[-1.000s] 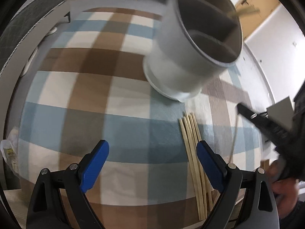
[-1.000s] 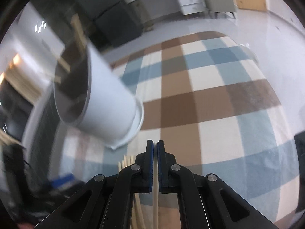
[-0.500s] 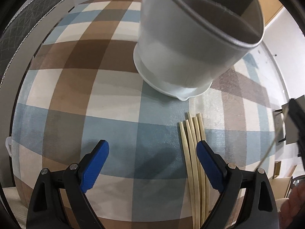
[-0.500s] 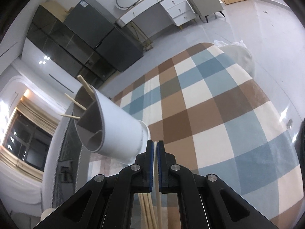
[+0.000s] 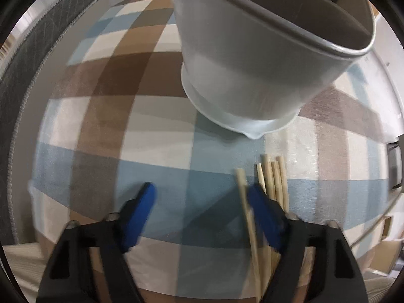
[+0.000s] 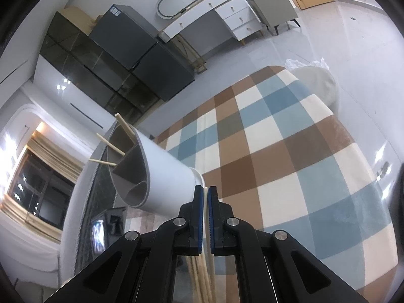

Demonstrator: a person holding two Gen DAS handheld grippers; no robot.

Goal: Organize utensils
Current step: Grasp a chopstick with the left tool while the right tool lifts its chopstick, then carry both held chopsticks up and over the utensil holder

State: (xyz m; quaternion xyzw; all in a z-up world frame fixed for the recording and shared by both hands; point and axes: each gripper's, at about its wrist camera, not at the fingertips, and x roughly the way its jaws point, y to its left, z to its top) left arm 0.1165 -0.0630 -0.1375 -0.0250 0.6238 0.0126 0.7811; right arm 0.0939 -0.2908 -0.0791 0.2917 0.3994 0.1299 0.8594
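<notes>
Pale wooden chopsticks (image 5: 274, 181) lie bundled on the checked tablecloth (image 5: 156, 151), just in front of the white divided utensil holder (image 5: 252, 58). My left gripper (image 5: 202, 199) points down at the cloth with its jaws closing. One chopstick (image 5: 243, 194) lies just inside its right finger (image 5: 262, 209); the rest sit behind and right of that finger. My right gripper (image 6: 206, 202) is shut on a single chopstick (image 6: 206, 197), beside the holder (image 6: 161, 176), which has three chopsticks (image 6: 111, 146) standing in it. More chopsticks (image 6: 199, 277) show on the table below.
A grey quilted cushion edge (image 5: 22, 80) runs along the cloth's left side. Across the room stand dark cabinets (image 6: 121, 58), a white drawer desk (image 6: 217, 17) and a white round stool (image 6: 318, 80) past the table's far corner.
My left gripper has moved right and down toward the chopstick bundle, and its jaws have narrowed. The right gripper has lifted and tilted up with its chopstick, still shut.
</notes>
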